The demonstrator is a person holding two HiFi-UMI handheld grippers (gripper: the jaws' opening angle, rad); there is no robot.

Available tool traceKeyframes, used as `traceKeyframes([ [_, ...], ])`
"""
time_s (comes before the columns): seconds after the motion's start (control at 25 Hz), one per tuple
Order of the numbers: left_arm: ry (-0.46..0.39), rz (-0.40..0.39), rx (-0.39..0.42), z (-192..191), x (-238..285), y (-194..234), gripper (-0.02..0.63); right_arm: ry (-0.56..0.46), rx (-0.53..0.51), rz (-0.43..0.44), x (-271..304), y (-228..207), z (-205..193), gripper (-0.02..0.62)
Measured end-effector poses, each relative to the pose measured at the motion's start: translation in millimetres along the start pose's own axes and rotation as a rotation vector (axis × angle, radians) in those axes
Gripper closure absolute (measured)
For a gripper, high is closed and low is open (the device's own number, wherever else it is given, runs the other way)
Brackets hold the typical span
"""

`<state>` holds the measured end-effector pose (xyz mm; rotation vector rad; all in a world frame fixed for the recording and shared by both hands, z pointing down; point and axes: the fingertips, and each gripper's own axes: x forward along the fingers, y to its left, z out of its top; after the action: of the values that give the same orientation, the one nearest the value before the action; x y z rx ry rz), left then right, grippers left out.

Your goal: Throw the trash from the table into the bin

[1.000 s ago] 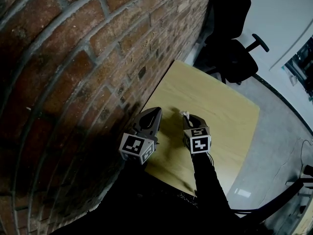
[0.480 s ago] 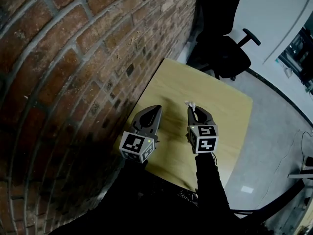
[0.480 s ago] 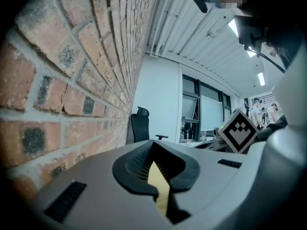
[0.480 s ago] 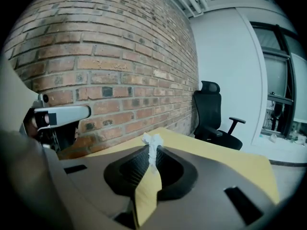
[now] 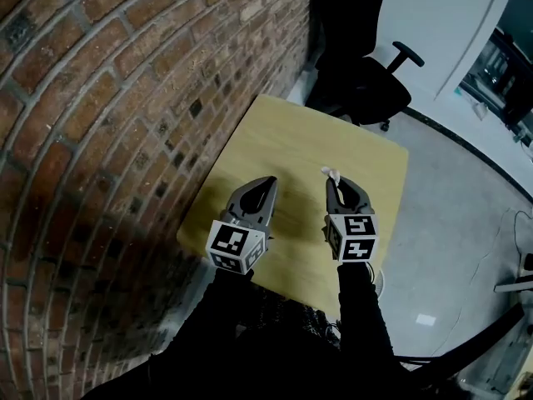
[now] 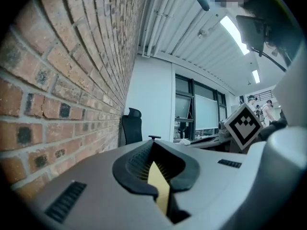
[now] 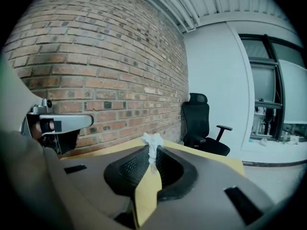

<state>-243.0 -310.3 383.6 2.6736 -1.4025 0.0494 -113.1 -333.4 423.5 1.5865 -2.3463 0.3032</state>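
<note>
By the brick wall, the left gripper hangs over the near end of the table, jaws closed on nothing. Just beside it, the right gripper pinches a white crumpled paper scrap at its tips, above the table's middle. A black office chair stands beyond the far edge.

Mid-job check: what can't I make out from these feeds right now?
- Bin: in no view.
- White scrap in the right claw: too small to identify.
- Table near edge, head view: covered by the left claw and dark sleeves.
</note>
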Motion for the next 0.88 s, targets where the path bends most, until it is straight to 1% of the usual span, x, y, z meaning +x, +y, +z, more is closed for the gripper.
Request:
traceKeyframes([
  [0.28, -0.025, -0.021, 0.01, 8.9, -3.2, -73.9, 0.6, -0.057, -0.018, -0.024, -71.2, -38.3, 2.4, 0.541],
  [0.44, -0.028, -0.013, -0.002, 5.8, -9.5, -106.6, 0.6, -0.073, -0.026, -0.042, -106.7, -57.2, -0.8, 0.541],
  [0.56, -0.028, -0.023, 0.0, 3.7, -14.0, -132.9, 0.6, -0.086, -0.023, -0.057, -131.8, -69.7, -3.6, 0.541],
  [0.76, -0.018, -0.069, 0.013, 2.1, -13.8, -155.0, 0.6, -0.07, -0.025, -0.08, -148.1, -77.8, -8.9, 0.541],
  [0.88, -0.03, -0.103, 0.03, 11.4, -6.6, -160.8, 0.6, -0.082, -0.028, -0.094, -152.8, -77.5, -3.5, 0.541],
])
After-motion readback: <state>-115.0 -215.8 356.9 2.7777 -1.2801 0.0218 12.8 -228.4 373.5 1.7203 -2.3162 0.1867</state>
